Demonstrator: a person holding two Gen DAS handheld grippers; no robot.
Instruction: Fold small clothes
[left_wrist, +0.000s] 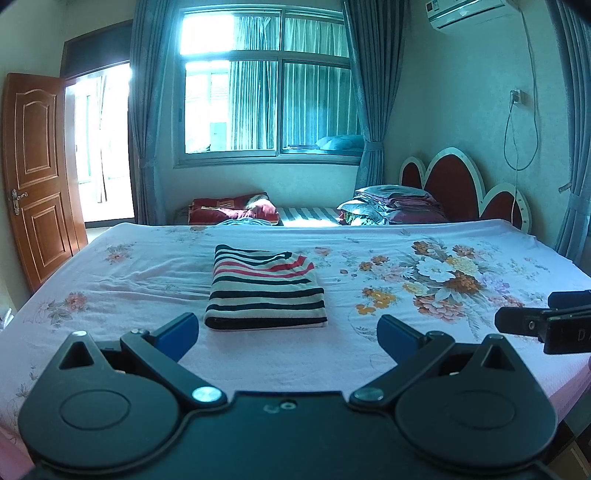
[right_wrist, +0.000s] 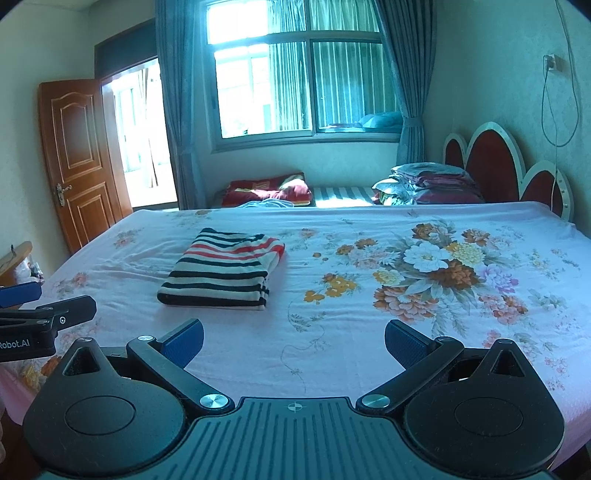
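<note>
A striped garment (left_wrist: 265, 291), cream with black and red stripes, lies folded into a neat rectangle on the pink floral bed sheet (left_wrist: 369, 354). It also shows in the right wrist view (right_wrist: 225, 271), left of centre. My left gripper (left_wrist: 288, 338) is open and empty, held just in front of the garment's near edge and apart from it. My right gripper (right_wrist: 294, 345) is open and empty over the sheet, to the right of the garment. The right gripper shows at the right edge of the left wrist view (left_wrist: 546, 323); the left gripper shows at the left edge of the right wrist view (right_wrist: 40, 314).
A headboard (left_wrist: 454, 188) and stacked folded bedding (left_wrist: 391, 206) stand at the far right. A red blanket (left_wrist: 232, 210) lies beyond the bed under the window. A wooden door (left_wrist: 35, 173) is open at the left. The bed's near edge runs beneath the grippers.
</note>
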